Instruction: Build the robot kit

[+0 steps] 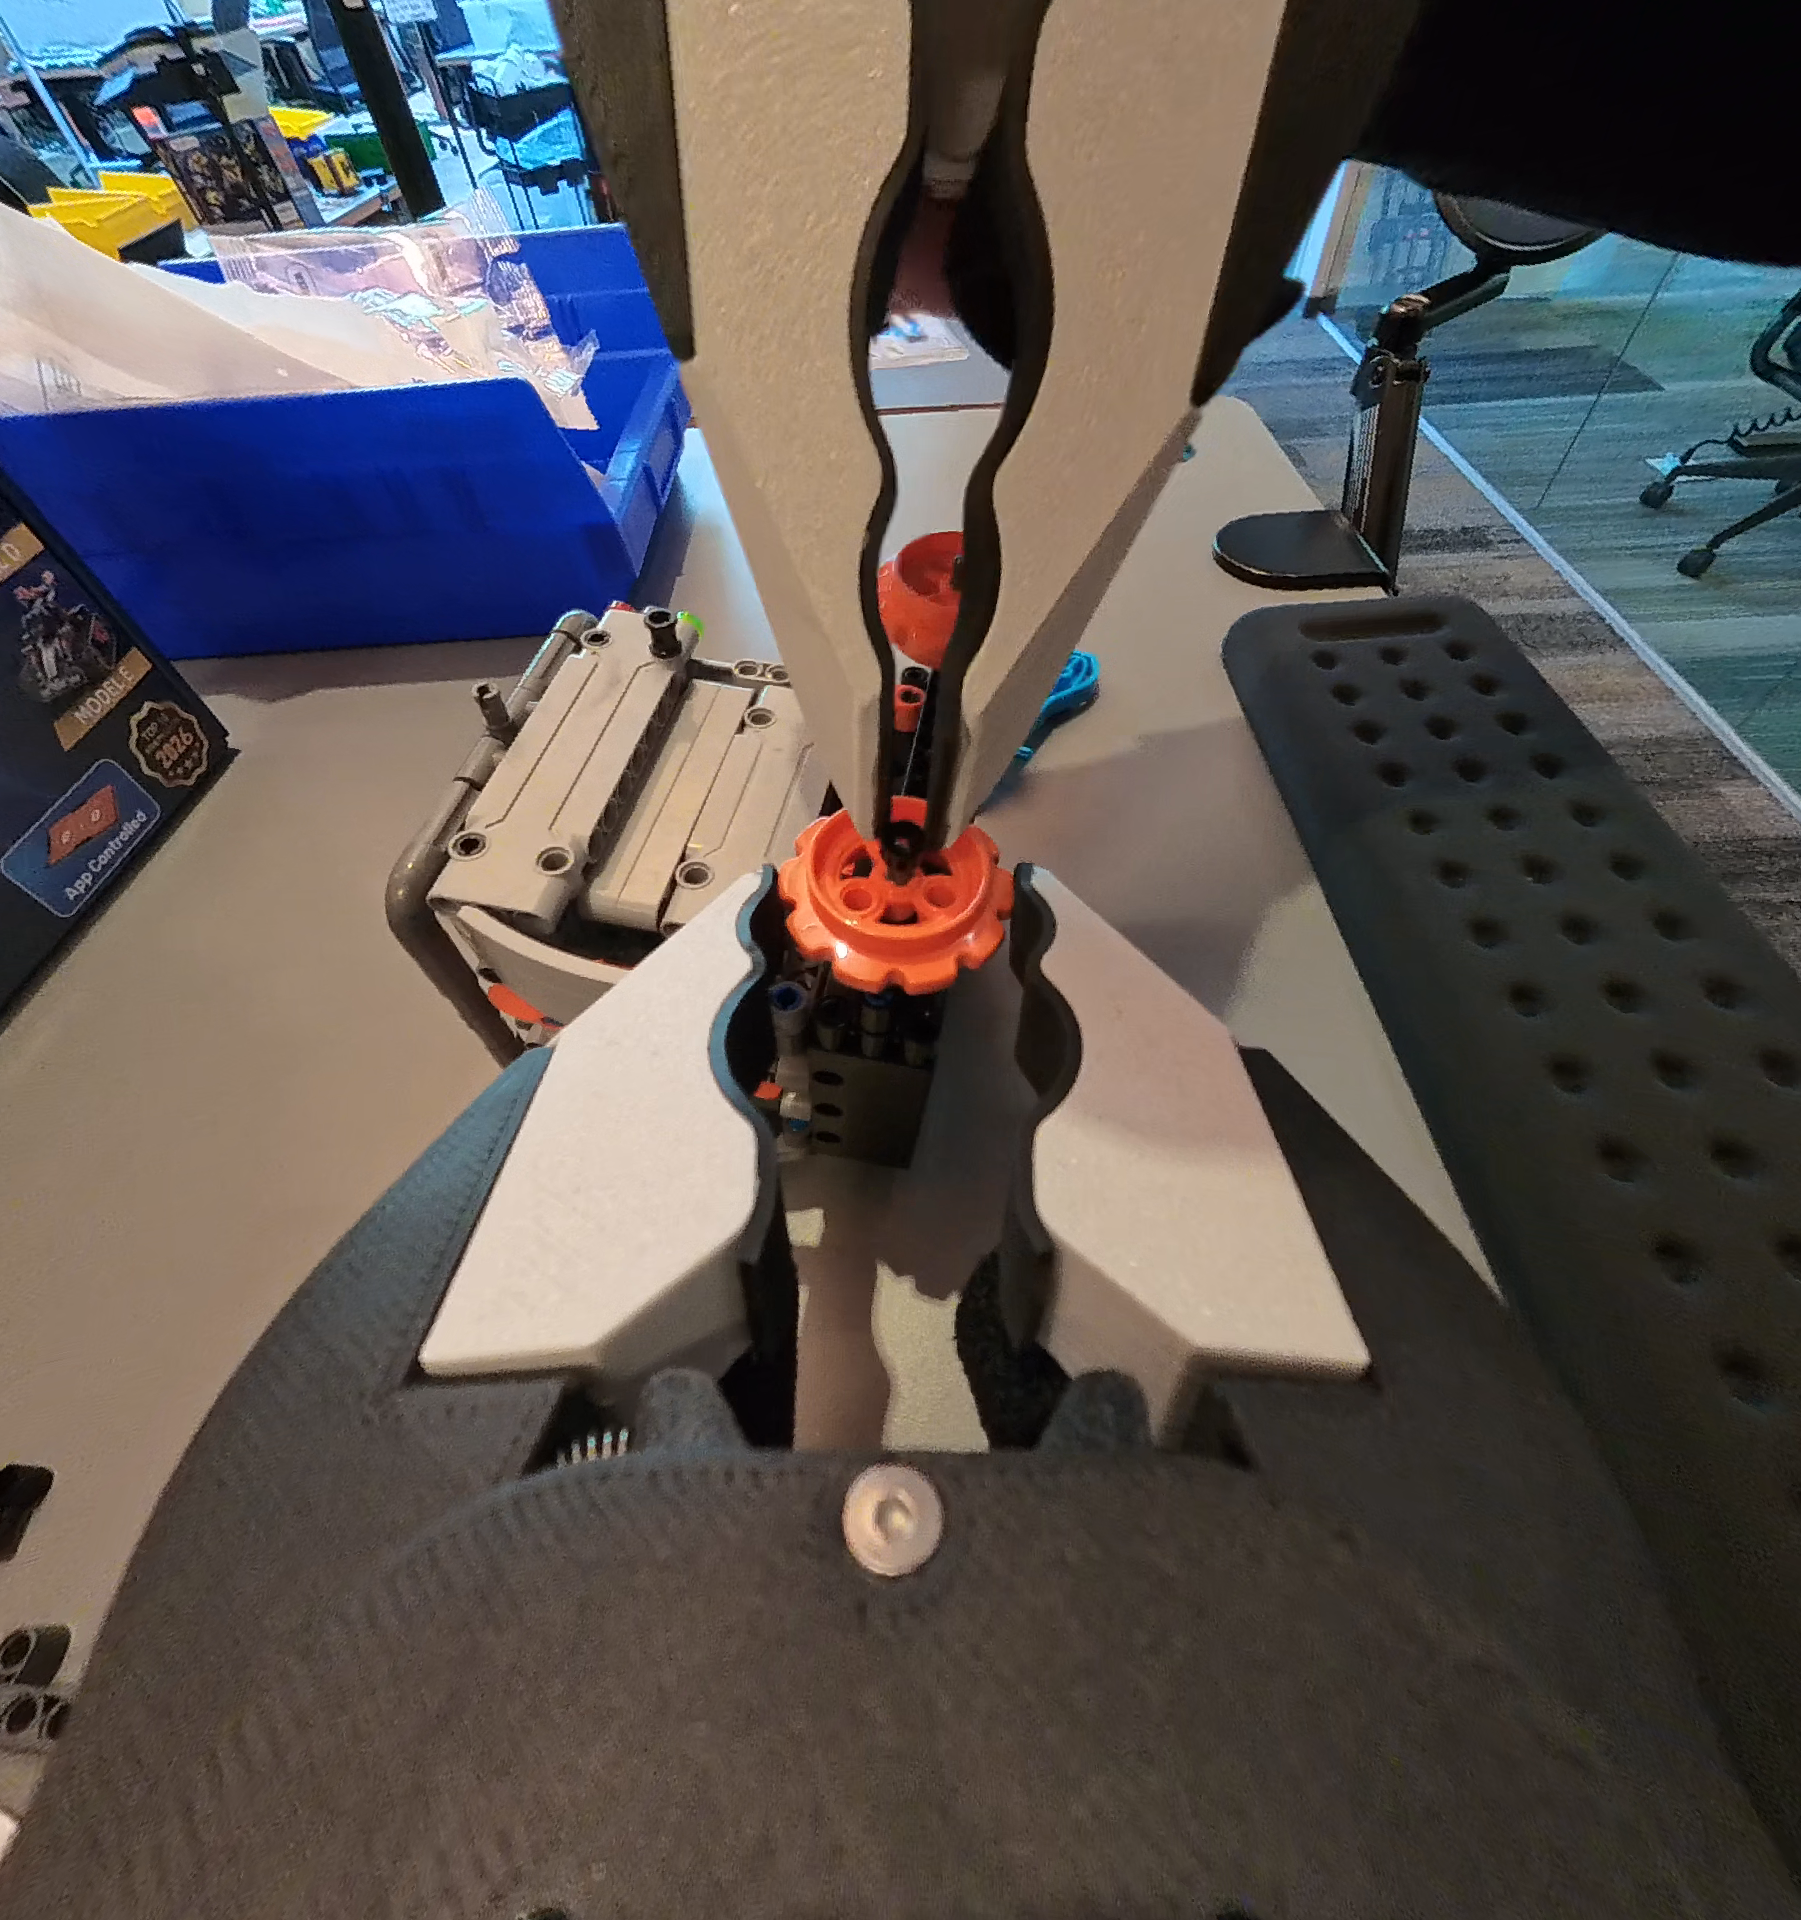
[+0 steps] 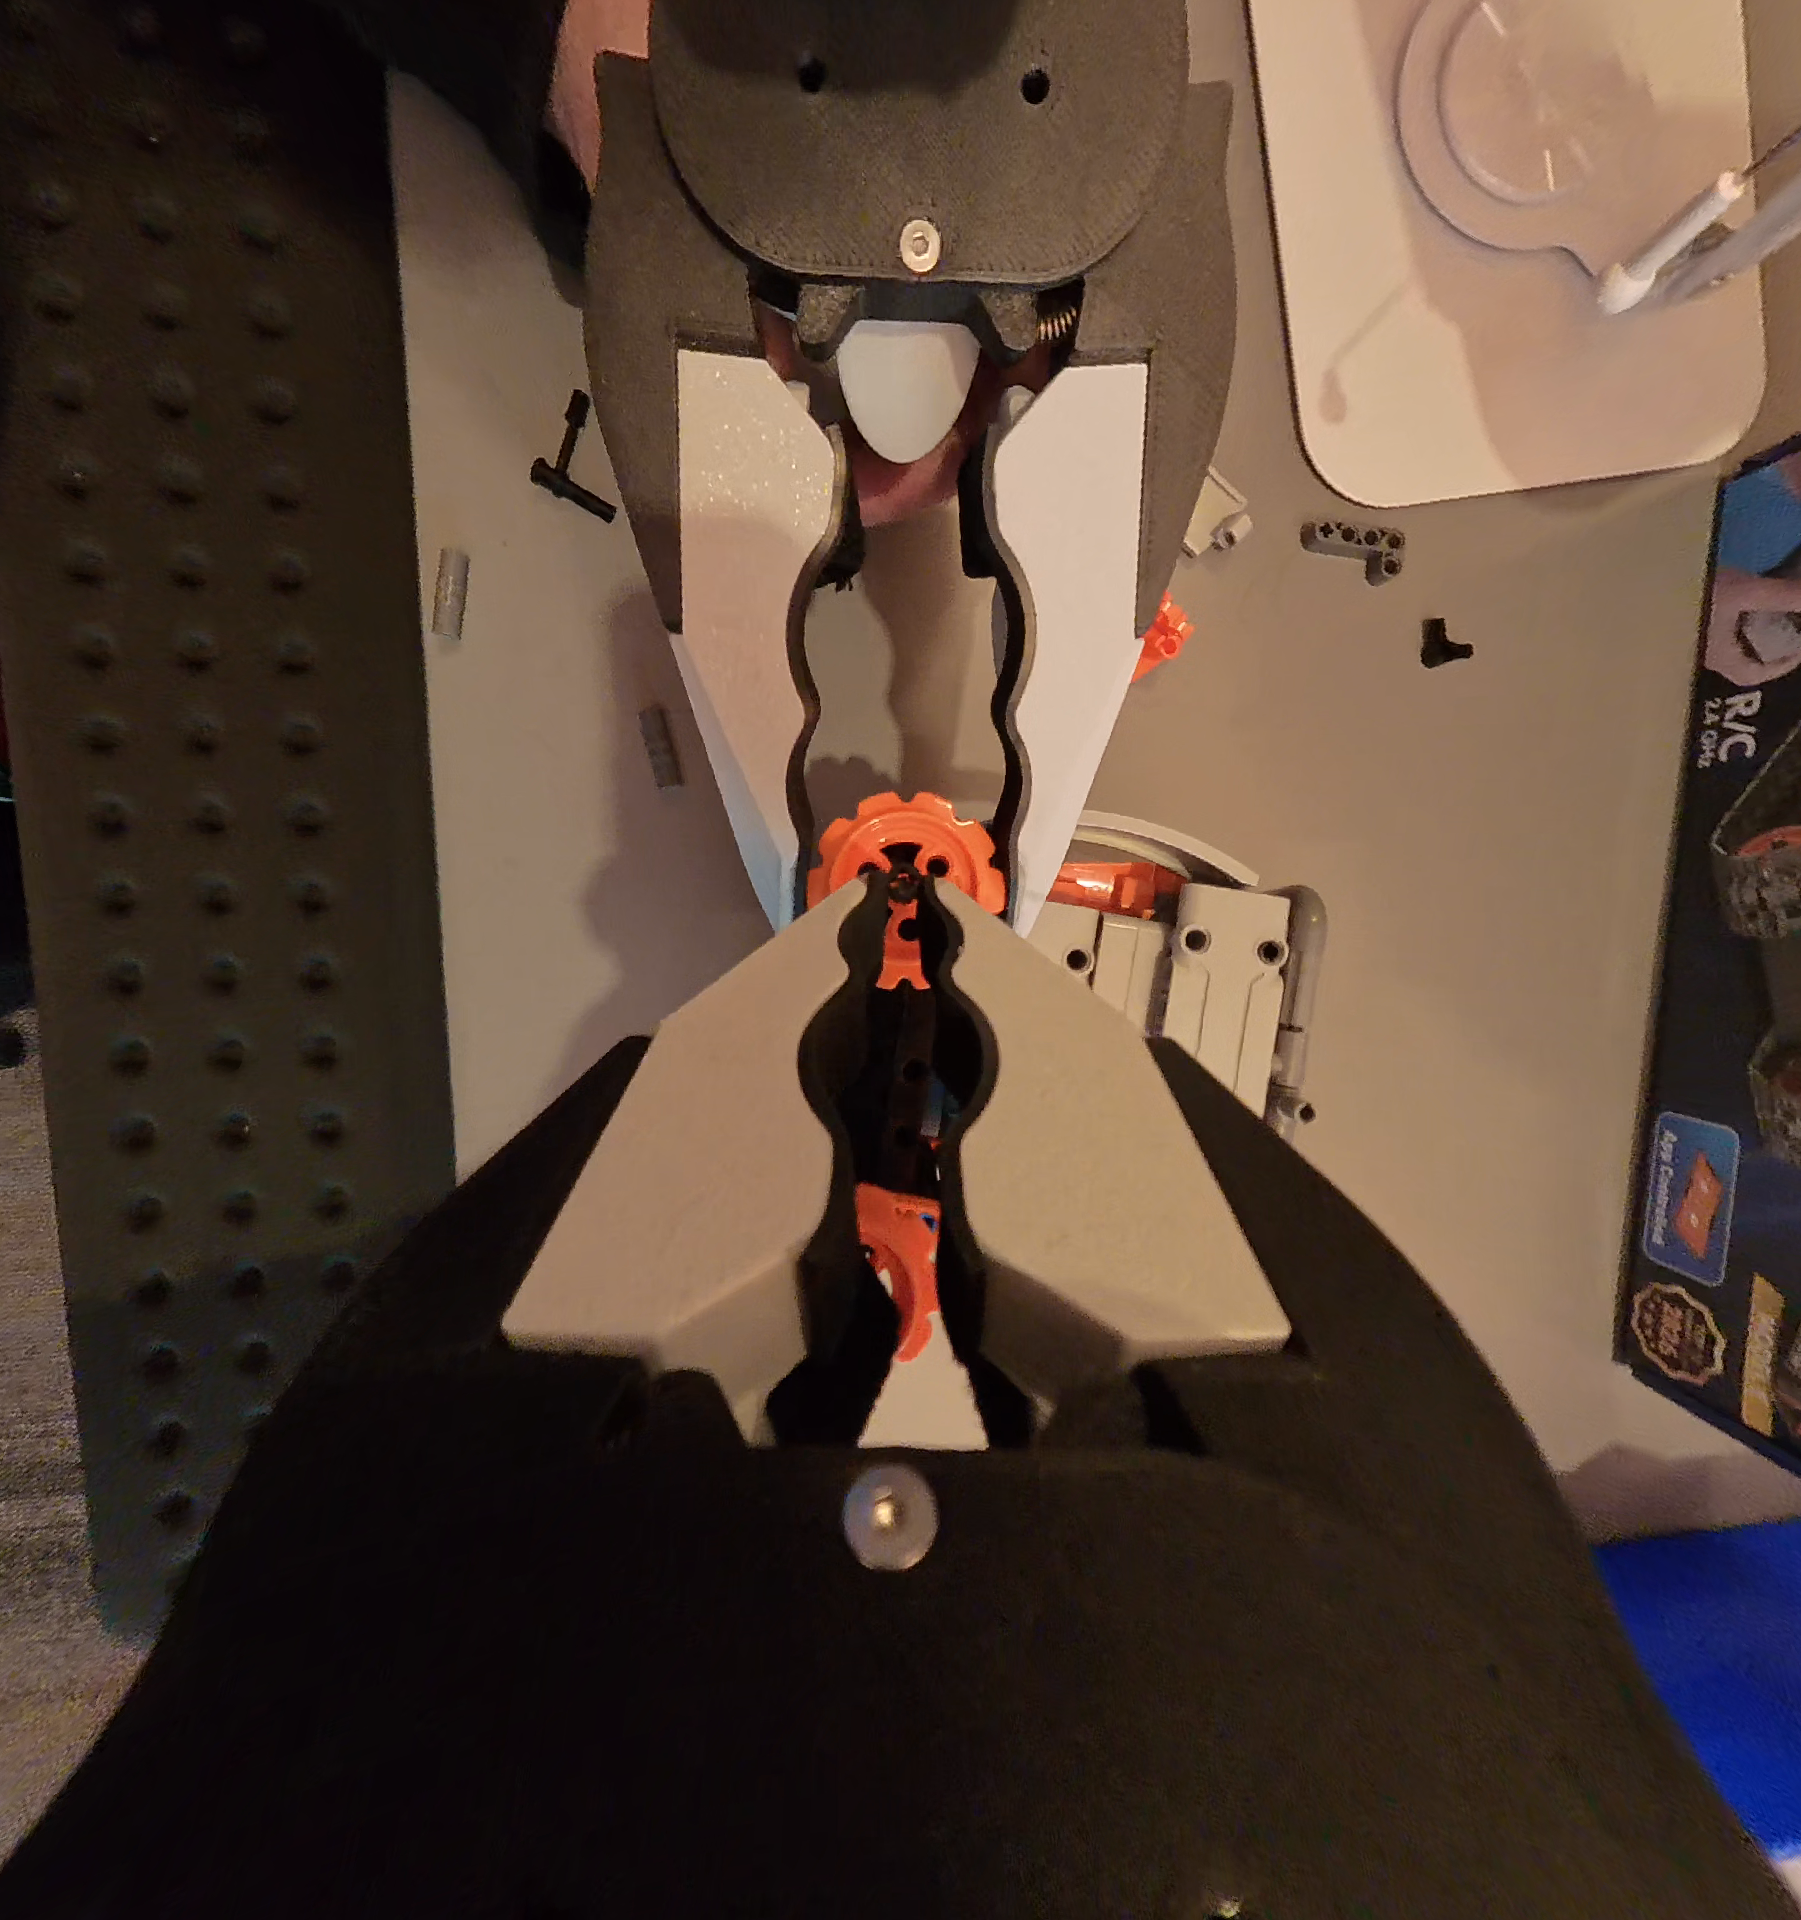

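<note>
The left wrist view is evenly lit, with daylight entering at 11 o'clock. The right wrist view is dimmer and warmer. Edges are bent by wide-angle distortion and softly blurred.

Orange toothed wheel atop black block assembly, black pin at hub.

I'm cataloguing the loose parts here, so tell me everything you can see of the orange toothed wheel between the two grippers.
The orange toothed wheel looks like glossy plastic: a round disc with blunt teeth around its rim and round holes around a central hub. It sits atop a black brick assembly clamped by the left gripper. The right gripper pinches a small black pin at the hub.
</note>
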`<action>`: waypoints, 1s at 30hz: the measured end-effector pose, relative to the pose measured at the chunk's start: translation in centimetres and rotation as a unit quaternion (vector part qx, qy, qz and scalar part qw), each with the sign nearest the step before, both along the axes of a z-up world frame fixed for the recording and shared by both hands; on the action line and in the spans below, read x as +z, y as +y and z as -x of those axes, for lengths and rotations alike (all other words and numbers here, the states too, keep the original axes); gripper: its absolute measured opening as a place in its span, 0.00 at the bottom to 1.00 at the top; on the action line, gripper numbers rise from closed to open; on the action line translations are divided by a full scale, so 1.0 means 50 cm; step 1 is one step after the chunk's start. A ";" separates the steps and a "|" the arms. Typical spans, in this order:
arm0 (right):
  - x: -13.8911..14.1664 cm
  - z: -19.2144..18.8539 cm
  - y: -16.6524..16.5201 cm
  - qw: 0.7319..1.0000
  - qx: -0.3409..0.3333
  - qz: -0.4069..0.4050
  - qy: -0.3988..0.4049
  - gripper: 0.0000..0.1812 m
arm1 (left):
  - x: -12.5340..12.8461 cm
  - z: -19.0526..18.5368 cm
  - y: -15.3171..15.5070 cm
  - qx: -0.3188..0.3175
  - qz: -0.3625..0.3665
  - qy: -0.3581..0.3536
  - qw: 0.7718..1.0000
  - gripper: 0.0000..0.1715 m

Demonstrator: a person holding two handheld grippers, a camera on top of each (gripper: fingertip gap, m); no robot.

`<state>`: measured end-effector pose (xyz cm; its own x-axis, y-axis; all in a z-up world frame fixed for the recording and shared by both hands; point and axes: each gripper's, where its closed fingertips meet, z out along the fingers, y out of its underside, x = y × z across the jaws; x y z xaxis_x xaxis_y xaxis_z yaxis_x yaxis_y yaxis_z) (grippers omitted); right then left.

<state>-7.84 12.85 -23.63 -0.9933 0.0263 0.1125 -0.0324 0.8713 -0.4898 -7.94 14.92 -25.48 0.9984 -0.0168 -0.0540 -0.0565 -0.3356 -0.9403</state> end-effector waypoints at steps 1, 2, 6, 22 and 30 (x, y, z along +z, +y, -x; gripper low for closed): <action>0.000 0.000 -0.001 1.000 0.007 0.001 -0.003 0.01 | 0.000 0.001 0.000 0.000 0.000 -0.001 1.000 0.24; -0.001 0.000 -0.001 1.000 0.015 0.000 -0.003 0.02 | 0.000 0.000 0.001 -0.002 0.000 -0.003 1.000 0.24; -0.002 0.001 -0.002 0.999 0.038 -0.007 -0.004 0.02 | 0.000 0.002 0.000 -0.004 0.001 -0.004 1.000 0.24; -0.017 0.001 0.004 0.998 0.051 0.016 -0.015 0.01 | -0.005 0.002 0.000 -0.007 0.015 0.008 1.000 0.24; -0.013 0.019 0.008 1.000 -0.003 0.013 -0.015 0.07 | -0.006 0.020 0.003 0.018 0.019 0.010 1.000 0.24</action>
